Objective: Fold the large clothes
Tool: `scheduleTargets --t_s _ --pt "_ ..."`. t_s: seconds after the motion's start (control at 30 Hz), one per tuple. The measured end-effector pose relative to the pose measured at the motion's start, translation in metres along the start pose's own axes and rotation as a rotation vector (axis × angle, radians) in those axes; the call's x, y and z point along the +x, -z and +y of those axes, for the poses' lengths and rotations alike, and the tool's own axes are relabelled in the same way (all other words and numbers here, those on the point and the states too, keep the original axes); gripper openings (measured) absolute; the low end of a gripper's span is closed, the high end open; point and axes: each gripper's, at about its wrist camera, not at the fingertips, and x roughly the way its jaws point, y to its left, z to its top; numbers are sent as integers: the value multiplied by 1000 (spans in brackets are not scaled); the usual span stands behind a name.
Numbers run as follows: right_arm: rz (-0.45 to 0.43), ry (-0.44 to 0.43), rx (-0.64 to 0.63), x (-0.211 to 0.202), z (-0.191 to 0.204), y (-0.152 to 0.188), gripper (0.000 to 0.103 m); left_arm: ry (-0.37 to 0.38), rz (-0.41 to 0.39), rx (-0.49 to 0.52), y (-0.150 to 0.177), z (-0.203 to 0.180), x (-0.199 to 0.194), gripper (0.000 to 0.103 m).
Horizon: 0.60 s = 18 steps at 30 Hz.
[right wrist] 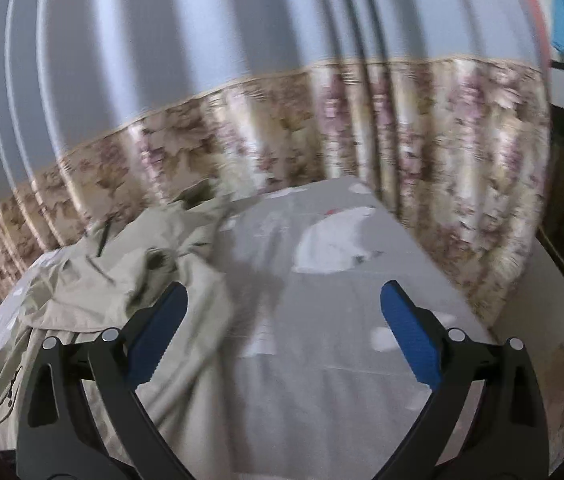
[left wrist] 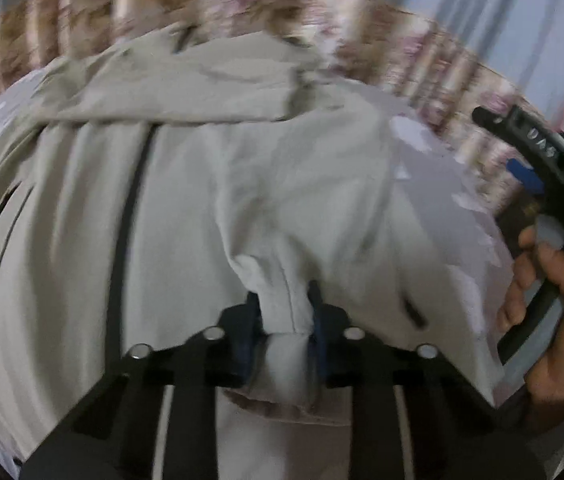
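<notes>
The pale jacket [left wrist: 186, 168] lies spread and rumpled on the bed [right wrist: 322, 264], not yet folded. The left claw [left wrist: 286, 320] is pinched narrow on a bunch of the jacket's near edge. The right claw [right wrist: 282, 332] hangs wide and empty beside the jacket, over bare bedsheet. Nearly all folding remains.

Lighting: soft, even indoor light, moderate brightness, no glare. Shadows: a faint grey one on the bed sheet [right wrist: 322, 360] ahead of the right gripper's fingers [right wrist: 410, 340]. Blur: motion smear across both views, strongest on the curtain [right wrist: 422, 128] beyond the fingers; jacket [left wrist: 210, 184] soft, fingers sharper. Distortion: strong fisheye bending, dark vignetted corners.
</notes>
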Motion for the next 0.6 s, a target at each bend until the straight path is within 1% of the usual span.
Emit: scheduleTargets --t_s 0.07,0.13,0.17,0.27,0.3,0.37,0.4,0.47,0.5,0.57,0.6 --pt "5 21 22 -7 -14 2 96 61 -15 72 -3 -21 -4 15" --pt "7 53 39 -19 -31 3 96 152 -33 199 -5 -57 -9 15" --pt "0 84 40 -27 -40 3 96 207 -44 299 -7 -83 -12 15" --pt "-17 158 35 -44 -58 3 97 302 -83 466 -16 -133 -19 15" --pt "-15 200 37 -51 -68 3 96 325 -100 530 -23 -151 -18 15" --pt "-24 269 52 -66 -85 1 96 372 -76 611 -39 -177 -9 15" --pt "-26 294 61 -72 -91 0 97 389 -65 669 -54 -191 -1 15" --pt "-26 330 81 -82 -99 -3 97 393 -62 728 -75 -196 3 15" --pt "-29 343 86 -86 -99 -5 97 387 -73 762 -92 -190 2 15" --pt "-27 353 63 -91 -89 -10 97 364 -106 791 -116 -166 -6 15" --pt "-26 356 42 -91 -80 -12 97 318 -130 813 -135 -139 -9 15"
